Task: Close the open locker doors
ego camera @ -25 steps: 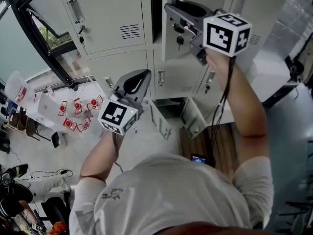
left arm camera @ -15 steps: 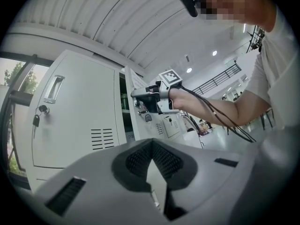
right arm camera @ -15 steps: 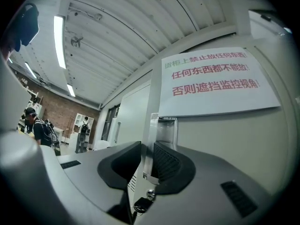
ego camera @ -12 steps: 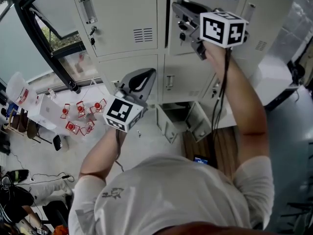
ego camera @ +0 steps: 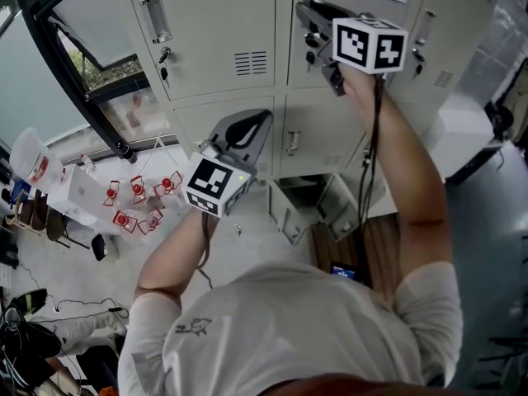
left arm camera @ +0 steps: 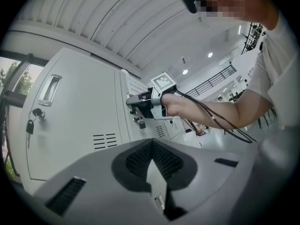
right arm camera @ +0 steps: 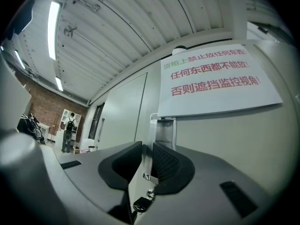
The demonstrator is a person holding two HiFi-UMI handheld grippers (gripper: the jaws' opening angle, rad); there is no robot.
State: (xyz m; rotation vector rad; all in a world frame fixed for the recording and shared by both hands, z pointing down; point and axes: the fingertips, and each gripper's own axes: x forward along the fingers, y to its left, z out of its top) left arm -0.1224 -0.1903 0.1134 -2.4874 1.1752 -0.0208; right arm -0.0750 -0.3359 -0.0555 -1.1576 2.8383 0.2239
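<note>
The right gripper [right arm camera: 146, 149], jaws just closing, straddles the locker door [right arm camera: 225, 135] edge.

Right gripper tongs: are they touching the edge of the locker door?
Touching. The right gripper view shows the edge of the locker door between the tongs of the right gripper, which have just been closing; both pads lie against it.

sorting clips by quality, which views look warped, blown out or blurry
Head view: sharp, evenly lit, locker doors bowed. Left gripper view: heavy fisheye, black corners, bright window. Right gripper view: fisheye, ceiling light strip glares, notice legible.
</note>
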